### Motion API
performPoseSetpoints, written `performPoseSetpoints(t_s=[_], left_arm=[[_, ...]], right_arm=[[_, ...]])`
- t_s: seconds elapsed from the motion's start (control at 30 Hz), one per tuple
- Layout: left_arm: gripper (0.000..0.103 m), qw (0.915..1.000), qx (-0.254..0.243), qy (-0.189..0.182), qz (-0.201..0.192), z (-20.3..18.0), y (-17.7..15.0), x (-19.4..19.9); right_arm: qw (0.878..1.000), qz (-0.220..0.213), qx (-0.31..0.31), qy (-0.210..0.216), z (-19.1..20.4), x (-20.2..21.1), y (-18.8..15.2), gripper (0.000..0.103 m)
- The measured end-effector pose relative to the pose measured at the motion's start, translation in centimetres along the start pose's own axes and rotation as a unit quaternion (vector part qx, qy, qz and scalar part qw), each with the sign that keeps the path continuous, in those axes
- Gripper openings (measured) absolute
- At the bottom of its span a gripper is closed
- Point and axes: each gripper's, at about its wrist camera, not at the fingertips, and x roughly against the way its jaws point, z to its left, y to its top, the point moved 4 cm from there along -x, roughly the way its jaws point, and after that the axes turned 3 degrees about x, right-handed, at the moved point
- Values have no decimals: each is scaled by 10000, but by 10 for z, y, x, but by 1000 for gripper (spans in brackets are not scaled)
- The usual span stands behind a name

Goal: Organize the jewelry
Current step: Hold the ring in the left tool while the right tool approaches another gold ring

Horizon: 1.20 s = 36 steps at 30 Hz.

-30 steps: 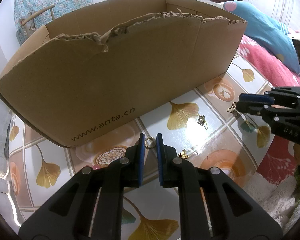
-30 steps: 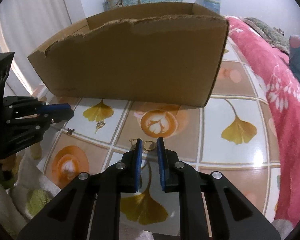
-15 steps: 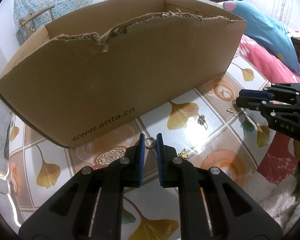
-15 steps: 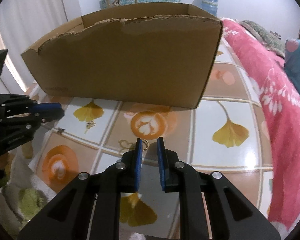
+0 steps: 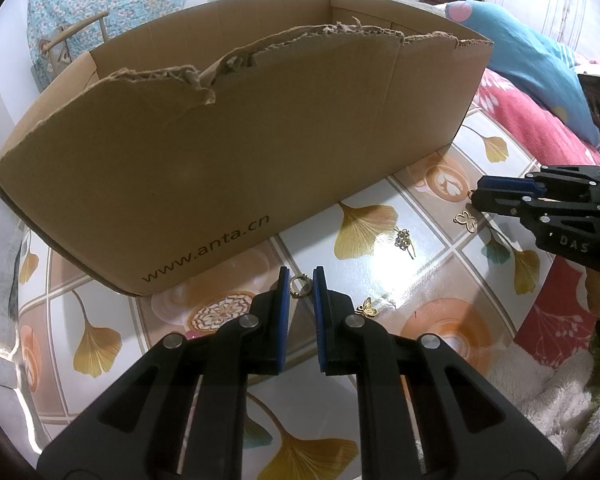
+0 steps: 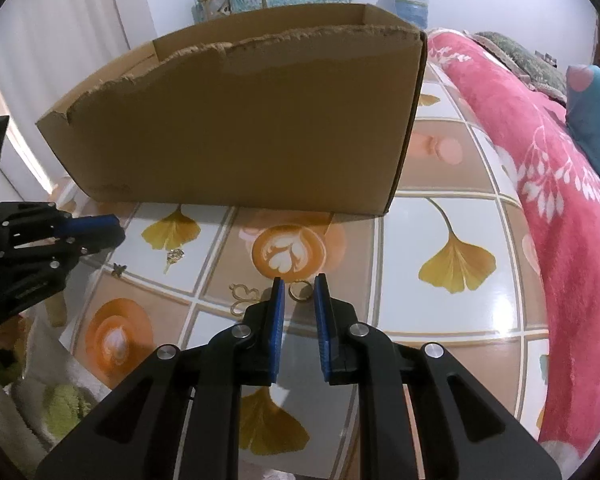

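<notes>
Small gold pieces lie on the ginkgo-patterned tabletop before a torn cardboard box [image 5: 236, 152]. My left gripper [image 5: 301, 285] is slightly open with a gold ring [image 5: 300, 285] lying between its fingertips. A small gold butterfly charm [image 5: 366, 307] lies just right of it, a gold cluster pendant [image 5: 404, 240] farther right. My right gripper [image 6: 300, 293] is slightly open with a second gold ring [image 6: 300, 292] between its fingertips. A gold open butterfly pendant [image 6: 244, 298] lies just left of it and also shows in the left wrist view [image 5: 465, 220].
The cardboard box [image 6: 236, 128] stands across the far side of the table. A pink floral blanket [image 6: 540, 184] lies along the right. Fluffy white cloth [image 5: 540, 392] covers the near right edge. The left gripper shows in the right wrist view [image 6: 100, 232].
My right gripper has moved forward and left over the second ring, away from the open butterfly pendant. The left gripper has stayed still around its ring.
</notes>
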Motion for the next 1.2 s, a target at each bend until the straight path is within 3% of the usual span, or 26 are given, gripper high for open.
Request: performPoseSetpoints(t_s=[0.43, 0.83, 0.9, 1.2], left_arm=[[11, 10000, -5, 2, -4, 1, 0, 1], [11, 10000, -16, 2, -10, 1, 0, 1], [11, 10000, -15, 2, -10, 1, 0, 1], [11, 10000, -44, 11, -11, 1, 0, 1]], right_arm=[[9993, 16, 306, -234, 12, 0, -1, 15], [9996, -43, 254, -148, 13, 2, -2, 10], [9996, -52, 233, -117, 11, 2, -2, 5], [9999, -71, 155, -26, 6, 4, 0, 5]])
